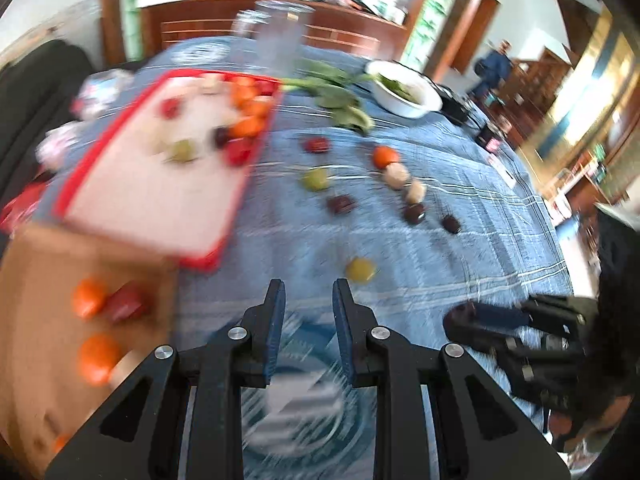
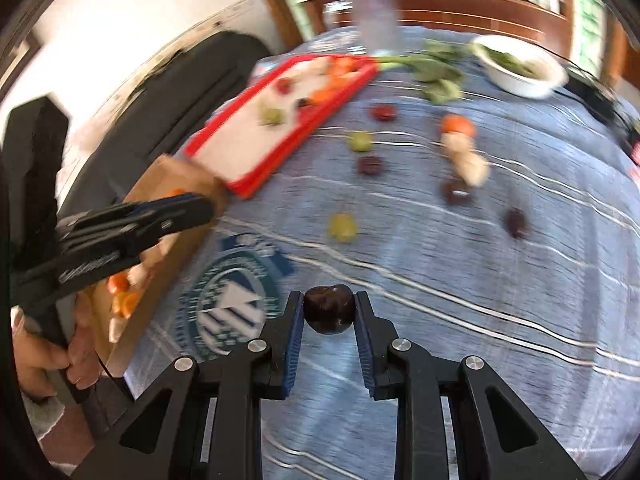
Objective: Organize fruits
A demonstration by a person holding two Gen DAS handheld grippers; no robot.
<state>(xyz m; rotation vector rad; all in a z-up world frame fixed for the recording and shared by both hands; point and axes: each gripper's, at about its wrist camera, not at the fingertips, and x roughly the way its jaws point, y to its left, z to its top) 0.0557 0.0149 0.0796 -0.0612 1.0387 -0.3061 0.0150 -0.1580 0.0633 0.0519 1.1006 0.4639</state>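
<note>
My right claw [image 2: 329, 314] pinches a dark plum [image 2: 329, 309]. My left claw [image 1: 309, 300] is closed, empty, above the tabletop [image 1: 460, 248].

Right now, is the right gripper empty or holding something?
Holding. The right gripper is shut on a dark round fruit: both blue fingers press its sides, and it sits above the blue tablecloth.

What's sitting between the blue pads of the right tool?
A dark purple round fruit, like a plum, is pinched between the right tool's pads. The right wrist view shows it, above the blue striped cloth.
</note>
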